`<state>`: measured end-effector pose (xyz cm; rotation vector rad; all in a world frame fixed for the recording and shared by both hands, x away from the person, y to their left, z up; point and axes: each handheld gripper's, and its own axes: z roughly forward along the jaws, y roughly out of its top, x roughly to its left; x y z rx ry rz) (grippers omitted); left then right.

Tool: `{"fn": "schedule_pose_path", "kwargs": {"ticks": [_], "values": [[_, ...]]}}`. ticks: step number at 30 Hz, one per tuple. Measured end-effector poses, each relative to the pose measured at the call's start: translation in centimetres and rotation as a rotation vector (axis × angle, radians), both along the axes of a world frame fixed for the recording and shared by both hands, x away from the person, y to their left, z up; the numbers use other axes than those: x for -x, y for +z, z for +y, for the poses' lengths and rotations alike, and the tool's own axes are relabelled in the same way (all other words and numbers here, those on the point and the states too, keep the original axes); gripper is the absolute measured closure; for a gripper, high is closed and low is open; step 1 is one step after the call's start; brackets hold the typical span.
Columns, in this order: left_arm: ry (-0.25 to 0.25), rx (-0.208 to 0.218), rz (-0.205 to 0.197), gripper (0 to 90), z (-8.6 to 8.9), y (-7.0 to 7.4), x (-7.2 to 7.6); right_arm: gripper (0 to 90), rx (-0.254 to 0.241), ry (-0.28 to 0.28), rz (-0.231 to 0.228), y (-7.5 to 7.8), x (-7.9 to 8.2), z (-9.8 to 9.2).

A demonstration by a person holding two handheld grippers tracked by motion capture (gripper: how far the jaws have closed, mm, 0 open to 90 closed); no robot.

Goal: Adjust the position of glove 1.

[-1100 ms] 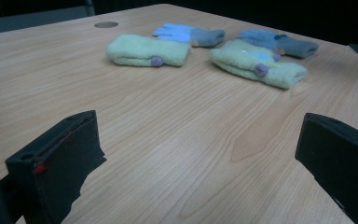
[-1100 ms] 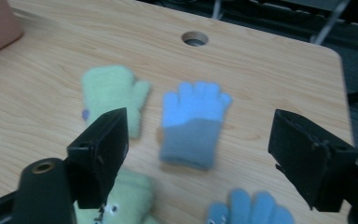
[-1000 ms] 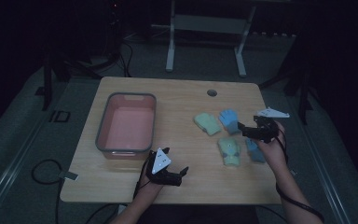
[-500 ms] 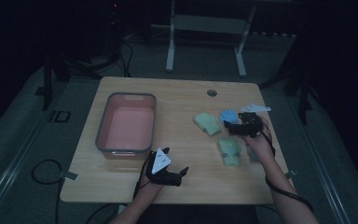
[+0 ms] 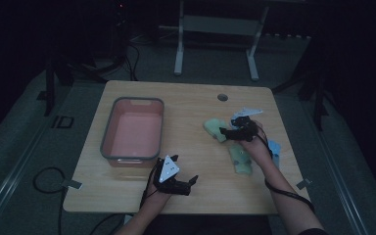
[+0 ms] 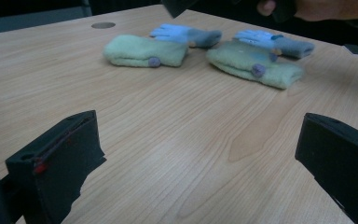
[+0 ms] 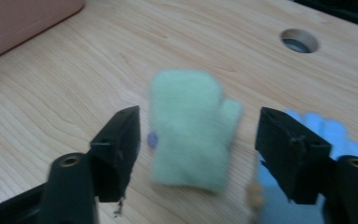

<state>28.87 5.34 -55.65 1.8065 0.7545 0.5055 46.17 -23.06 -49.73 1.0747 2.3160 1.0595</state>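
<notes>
Hovering over green mitten [image 7: 189, 128] with right claw [image 5: 227, 133], jaws apart and just closing in, mitten between them but untouched; blue mitten [image 7: 307, 135] just beside it, under one jaw. Lying flat on surface [image 5: 191, 105], right of pink tub [image 5: 133, 134], with second green mitten [image 5: 240, 159] nearer the person's side. Resting at front edge: left claw [image 5: 183, 181], jaws wide, nothing between.
</notes>
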Motion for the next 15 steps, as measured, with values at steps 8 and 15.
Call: {"fn": "schedule_pose_path", "kwargs": {"ticks": [8,15], "values": [[-0.002,0.000,0.001,0.0,0.0,0.0,0.0,43.1,0.003,-0.007,0.027,-1.3,-1.6,0.9],[-0.003,0.003,0.004,0.0,0.0,0.0,-0.1,48.6,0.019,-0.008,0.057,-2.3,-3.0,1.4]]}}
